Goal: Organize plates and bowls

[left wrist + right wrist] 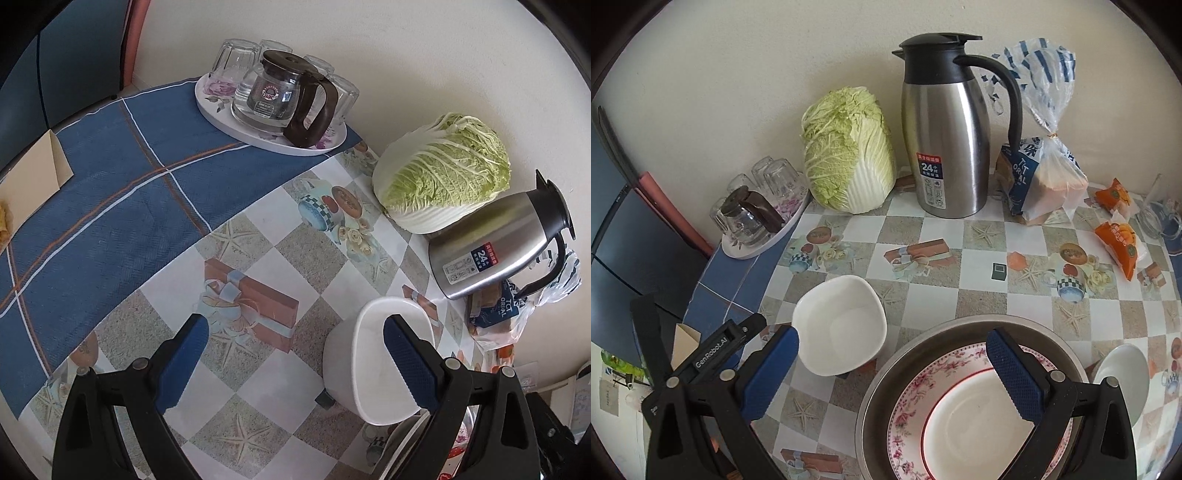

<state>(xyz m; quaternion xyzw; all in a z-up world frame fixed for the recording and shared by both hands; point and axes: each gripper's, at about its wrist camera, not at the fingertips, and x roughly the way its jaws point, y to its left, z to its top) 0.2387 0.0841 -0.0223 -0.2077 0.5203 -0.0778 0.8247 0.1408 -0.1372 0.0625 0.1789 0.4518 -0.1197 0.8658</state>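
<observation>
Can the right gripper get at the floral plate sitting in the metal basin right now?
Probably yes: the right gripper is open above the floral plate, and nothing lies on it, though the metal basin rim surrounds its edge.

Floral plate (945,417) and steel basin (886,369), cut off below.

A home dining corner: a table (960,291) against a plain wall, covered in a checked oilcloth printed with teacups and starfish, holds a napa cabbage (849,151), a steel thermos jug (945,147), bagged sliced bread (1041,177), and a floral tray (236,125) with upturned glasses (236,59) around a glass teapot (277,92)
</observation>
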